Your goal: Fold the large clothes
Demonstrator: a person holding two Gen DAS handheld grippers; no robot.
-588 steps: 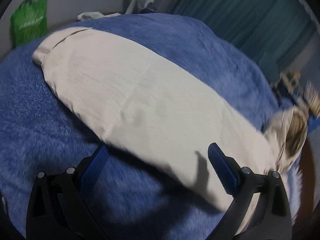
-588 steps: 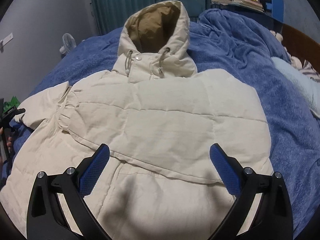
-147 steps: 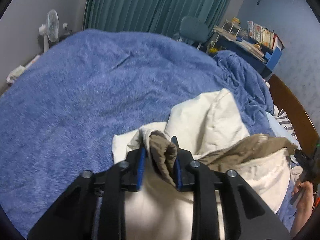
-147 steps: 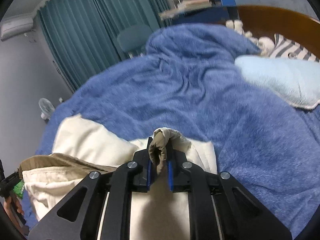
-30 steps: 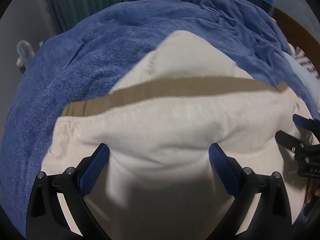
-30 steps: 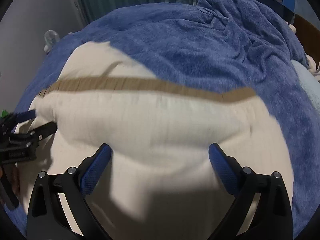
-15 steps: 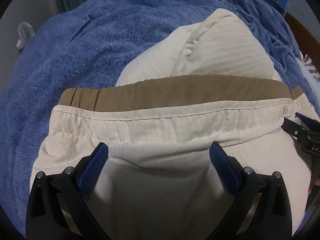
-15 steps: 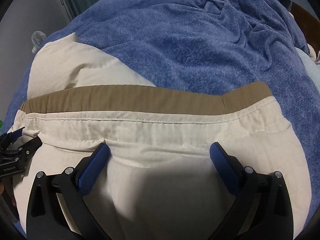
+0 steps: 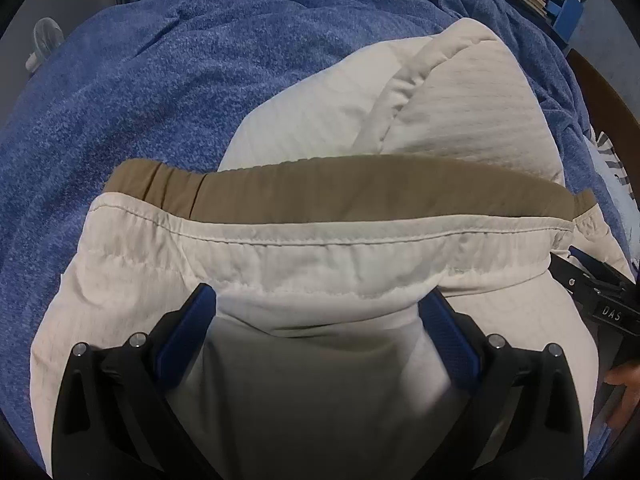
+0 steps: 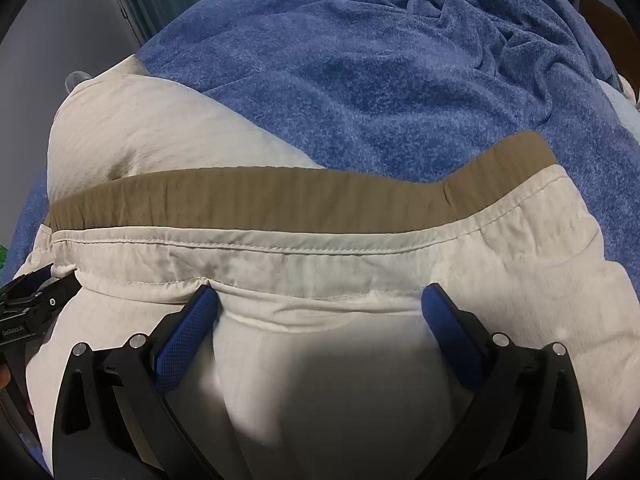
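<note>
Both hand-held grippers, earlier clamped, now gape over jacket (image 9: pixel 320 264).

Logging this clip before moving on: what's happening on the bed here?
A person with a handheld tool in each hand is folding a cream padded jacket on a blue fleece blanket. The jacket lies doubled over, its tan lining showing as a strip along the folded-over hem. Both the left tool and the right tool are open, set against the jacket just below that hem, gripping nothing.
</note>
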